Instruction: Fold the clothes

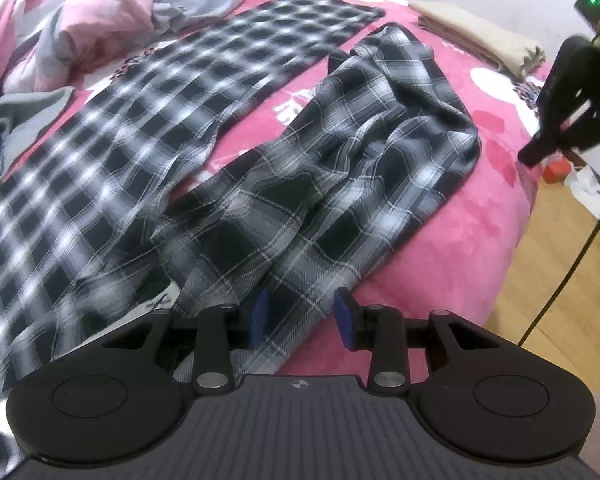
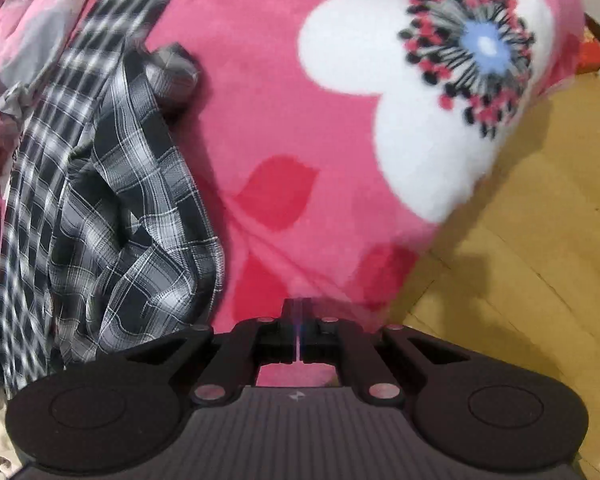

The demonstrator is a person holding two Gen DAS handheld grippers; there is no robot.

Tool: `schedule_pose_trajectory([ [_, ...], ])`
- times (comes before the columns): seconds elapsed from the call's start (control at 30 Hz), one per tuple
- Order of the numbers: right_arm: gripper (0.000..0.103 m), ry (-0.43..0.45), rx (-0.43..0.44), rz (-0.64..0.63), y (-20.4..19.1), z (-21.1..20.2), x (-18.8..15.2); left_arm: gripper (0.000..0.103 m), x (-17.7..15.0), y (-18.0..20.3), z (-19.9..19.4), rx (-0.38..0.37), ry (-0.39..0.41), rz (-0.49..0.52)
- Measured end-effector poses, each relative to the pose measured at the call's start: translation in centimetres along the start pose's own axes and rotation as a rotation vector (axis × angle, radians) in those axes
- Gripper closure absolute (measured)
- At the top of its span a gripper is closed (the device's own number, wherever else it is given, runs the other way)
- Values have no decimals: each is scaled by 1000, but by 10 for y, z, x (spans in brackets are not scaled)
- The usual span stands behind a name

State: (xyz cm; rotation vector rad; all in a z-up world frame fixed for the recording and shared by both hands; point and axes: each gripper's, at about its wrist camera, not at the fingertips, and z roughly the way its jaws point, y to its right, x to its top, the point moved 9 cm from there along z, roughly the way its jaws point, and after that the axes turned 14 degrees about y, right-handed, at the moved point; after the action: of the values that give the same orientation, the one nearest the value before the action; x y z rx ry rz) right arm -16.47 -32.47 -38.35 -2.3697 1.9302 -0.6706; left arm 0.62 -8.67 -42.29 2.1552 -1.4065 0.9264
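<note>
Black-and-white plaid trousers [image 1: 260,184] lie spread on a pink flowered blanket [image 1: 460,240], legs pointing away, the right leg rumpled. My left gripper [image 1: 302,316] is open, its blue pads [image 1: 342,316] on either side of the near edge of the rumpled leg. My right gripper [image 2: 299,328] is shut and empty, above the pink blanket [image 2: 300,160] near the bed's edge, with the trousers [image 2: 120,208] to its left. The right gripper also shows in the left wrist view [image 1: 568,120], at the far right above the bed's edge.
A folded beige cloth [image 1: 480,36] lies at the far right of the bed. A crumpled pink and grey quilt [image 1: 100,12] is heaped at the far left. Wooden floor [image 2: 520,280] lies beyond the bed's right edge, with a cable [image 1: 572,264] hanging there.
</note>
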Motion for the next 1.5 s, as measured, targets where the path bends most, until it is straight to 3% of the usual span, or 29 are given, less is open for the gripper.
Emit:
schedule_pose_trajectory([
  [0.13, 99, 163, 73, -201, -41, -22, 30, 63, 1, 5, 8, -31, -13, -2],
  [0.2, 84, 224, 125, -321, -72, -24, 45, 62, 0, 9, 11, -45, -30, -8],
  [0.23, 61, 252, 127, -376, -86, -20, 52, 62, 0, 11, 12, -52, -43, -13],
  [0.27, 51, 284, 123, -430, -101, -15, 60, 61, -1, 13, 13, -59, -56, -17],
  [0.37, 32, 352, 109, -487, -129, 5, 86, 61, -5, 17, 16, -62, -90, -15],
  [0.43, 23, 354, 100, -442, -134, 25, 102, 61, -8, 20, 16, -58, -111, -7],
  [0.47, 30, 304, 129, -396, -138, 42, 104, 61, -9, 21, 17, -52, -118, -10],
  [0.5, 45, 236, 170, -344, -139, 55, 107, 60, -10, 22, 17, -45, -126, -13],
  [0.53, 93, 187, 214, -284, -139, 62, 109, 59, -11, 24, 18, -39, -134, -15],
  [0.57, 97, 173, 289, -223, -138, 59, 115, 59, -12, 25, 19, -32, -141, -18],
  [0.63, 98, 261, 444, -163, -130, 22, 126, 59, -10, 26, 20, -16, -158, -8],
  [0.73, 98, 376, 467, -96, -86, -26, 135, 58, -10, 23, 21, 2, -181, -49],
  [0.83, 97, 358, 300, -2, -11, -22, 128, 58, -11, 20, 22, 9, -194, -70],
  [0.93, 95, 245, 93, 132, 58, 12, 113, 57, -12, 20, 24, 14, -207, -60],
  [1.0, 95, 211, 27, 240, 89, 17, 105, 57, -12, 21, 24, 13, -216, -40],
  [1.07, 95, 253, -2, 270, 101, 3, 109, 57, -12, 20, 24, 12, -227, -40],
  [1.13, 95, 306, 10, 178, 89, -12, 119, 57, -12, 19, 25, 14, -238, -42],
  [1.23, 92, 337, 104, -69, 37, -18, 135, 57, -13, 18, 25, 19, -248, -38],
  [1.3, 81, 312, 145, -240, -5, -1, 143, 57, -13, 18, 25, 25, -251, -33],
  [1.37, 49, 285, 184, -411, -46, 15, 150, 56, -14, 17, 25, 32, -254, -32],
  [1.43, 38, 256, 224, -582, -86, 31, 158, 56, -14, 17, 25, 38, -257, -27],
  [1.5, 38, 170, 187, -706, -96, 56, 153, 56, -15, 16, 24, 41, -256, -27],
])
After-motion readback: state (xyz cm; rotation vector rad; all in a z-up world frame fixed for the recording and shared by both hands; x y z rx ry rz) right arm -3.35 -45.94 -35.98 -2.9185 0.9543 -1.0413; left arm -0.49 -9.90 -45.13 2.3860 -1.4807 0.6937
